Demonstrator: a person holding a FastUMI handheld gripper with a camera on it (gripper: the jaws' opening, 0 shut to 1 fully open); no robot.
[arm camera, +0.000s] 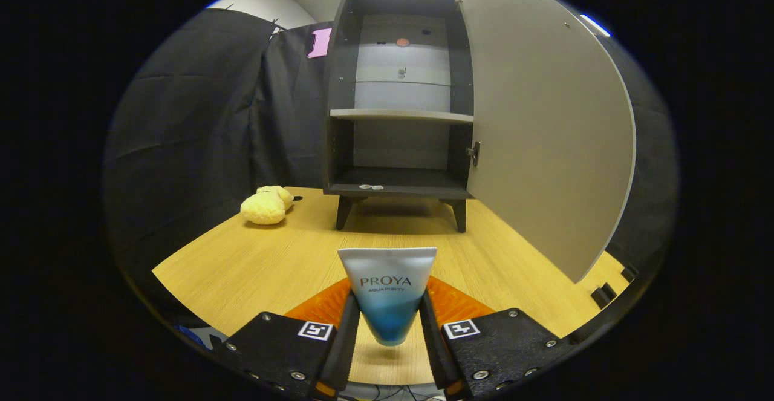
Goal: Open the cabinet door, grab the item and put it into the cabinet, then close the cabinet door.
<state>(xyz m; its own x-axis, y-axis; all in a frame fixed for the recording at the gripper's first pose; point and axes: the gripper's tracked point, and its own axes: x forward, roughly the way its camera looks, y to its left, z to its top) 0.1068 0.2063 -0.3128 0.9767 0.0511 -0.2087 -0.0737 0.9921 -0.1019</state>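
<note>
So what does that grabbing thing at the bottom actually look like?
The gripper has two black blocky halves studded with silver screws, each bearing a small white square tag printed with a black pattern. Its jaws are two slim dark fingers with orange at their lower ends, and ribbed orange surfaces show behind them.

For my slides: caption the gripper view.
Tongs shut on tube, facing the open cabinet across the table.
</note>
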